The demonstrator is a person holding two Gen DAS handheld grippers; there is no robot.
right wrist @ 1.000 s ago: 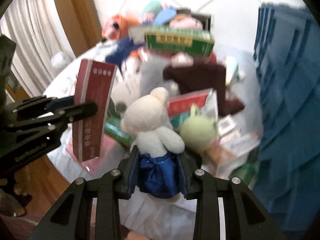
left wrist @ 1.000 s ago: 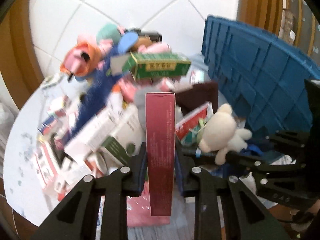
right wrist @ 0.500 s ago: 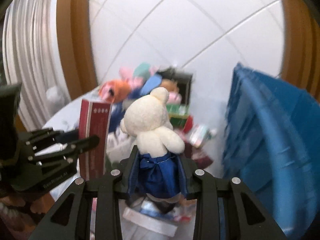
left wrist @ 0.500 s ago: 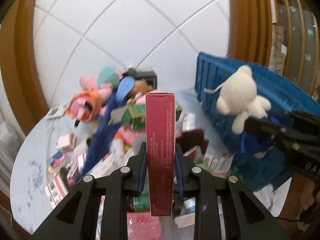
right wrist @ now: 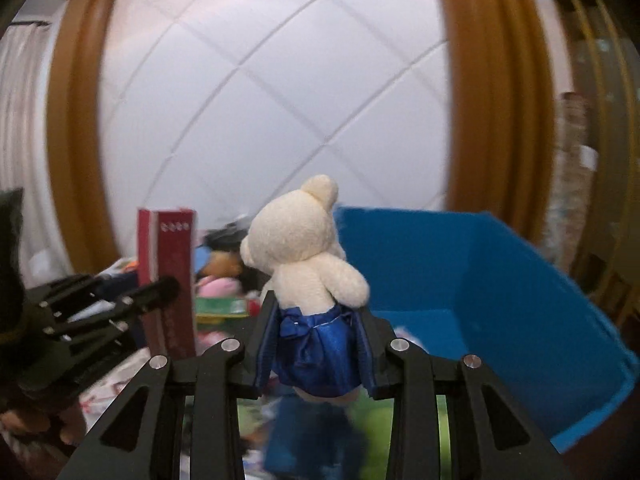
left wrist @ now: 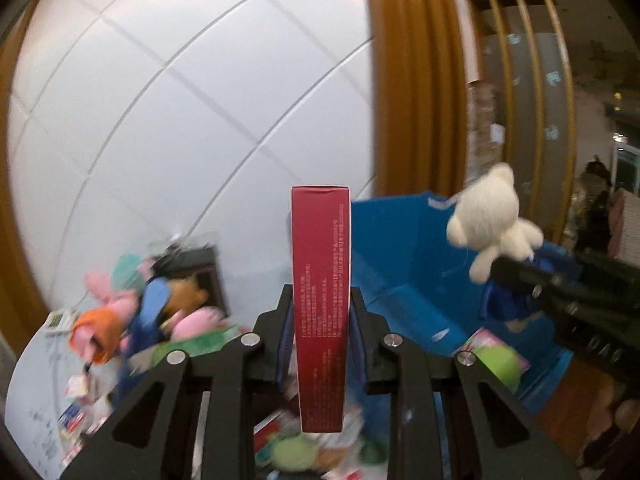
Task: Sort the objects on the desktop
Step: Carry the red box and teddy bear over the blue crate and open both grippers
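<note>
My left gripper (left wrist: 320,336) is shut on a tall dark red box (left wrist: 320,300) and holds it upright, high above the table. My right gripper (right wrist: 316,344) is shut on a cream teddy bear in a blue satin dress (right wrist: 304,248), also held high. The bear shows in the left wrist view (left wrist: 492,220) at the right, over the open blue crate (left wrist: 404,280). The red box shows in the right wrist view (right wrist: 168,276) at the left, beside the crate (right wrist: 480,280).
A heap of plush toys (left wrist: 132,312) and small boxes (left wrist: 192,344) lies on the white table at the left. A green plush (left wrist: 500,364) lies by the crate. A white tiled wall and wooden frames stand behind.
Both grippers have risen well above the table with their loads. The right gripper carried the bear up and rightward, over the blue crate; the crate's open inside now shows.
</note>
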